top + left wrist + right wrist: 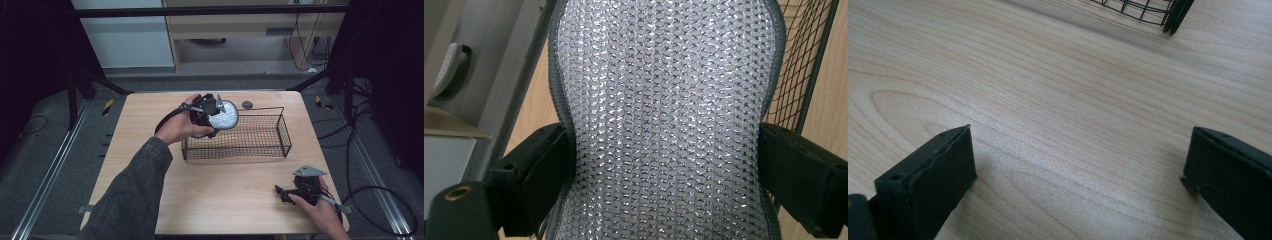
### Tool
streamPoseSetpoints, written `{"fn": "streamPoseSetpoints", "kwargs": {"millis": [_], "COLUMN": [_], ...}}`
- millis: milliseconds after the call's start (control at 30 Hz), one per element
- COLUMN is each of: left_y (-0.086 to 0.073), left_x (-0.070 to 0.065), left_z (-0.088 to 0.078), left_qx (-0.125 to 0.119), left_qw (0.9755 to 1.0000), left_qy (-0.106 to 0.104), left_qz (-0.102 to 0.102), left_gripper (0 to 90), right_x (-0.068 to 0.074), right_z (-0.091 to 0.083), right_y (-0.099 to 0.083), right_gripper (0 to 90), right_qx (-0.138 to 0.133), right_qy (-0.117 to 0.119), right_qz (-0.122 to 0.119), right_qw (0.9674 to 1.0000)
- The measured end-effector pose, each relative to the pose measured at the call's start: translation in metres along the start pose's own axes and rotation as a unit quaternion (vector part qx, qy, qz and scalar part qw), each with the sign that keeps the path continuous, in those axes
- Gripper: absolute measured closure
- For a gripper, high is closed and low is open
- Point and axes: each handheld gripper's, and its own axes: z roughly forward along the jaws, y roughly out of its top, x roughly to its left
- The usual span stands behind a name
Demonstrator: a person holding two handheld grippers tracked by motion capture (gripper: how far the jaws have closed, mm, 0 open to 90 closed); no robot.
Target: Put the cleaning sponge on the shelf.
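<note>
The left gripper (212, 114) is carrying a silvery mesh pad (223, 116), a rounded scrubber-looking thing with a grey rim, and it is hanging over the near left corner of the black wire basket (280, 131). In the left gripper view the pad (664, 115) is sitting squarely between the two black fingers (541, 175), and its sides are pinching inward where they are pressing, so the grip is looking firm rather than loose. That squeeze at the waist is probably why the pad is standing up on edge instead of flopping; most of it is rising beyond the fingertips, toward the basket wire (804, 75) showing past its edge. I am judging that it is being held clear above the rim so it can be let down inside without snagging the mesh wall.

The right gripper (286, 192) is resting low on the wooden surface (225, 200), well apart from the basket and nearer the person. Its fingers (928, 185) are spread wide with nothing between them except bare wood, and just a corner of the basket (1168, 12) is showing far ahead of the fingertips. It seems to be parked out of the way, leaving the carrying arm a free path. A small dark round object (247, 104) is lying beyond the basket, untouched.
</note>
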Motion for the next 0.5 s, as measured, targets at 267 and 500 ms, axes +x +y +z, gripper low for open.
{"fn": "streamPoseSetpoints", "kwargs": {"millis": [267,500], "left_y": [-0.008,-0.007], "left_x": [-0.002,-0.002], "left_z": [0.008,0.015], "left_qx": [0.004,0.006], "left_qw": [1.0000,0.9999], "left_qy": [-0.005,-0.009], "left_qz": [-0.004,-0.006], "left_gripper": [8.9,8.8], "right_x": [0.000,0.000], "right_z": [0.000,0.000], "right_y": [0.000,0.001], "right_gripper": [0.4,0.4], "right_qx": [0.000,0.002], "right_qy": [0.000,0.001], "right_qz": [-0.001,0.003], "right_qw": [1.0000,1.0000]}}
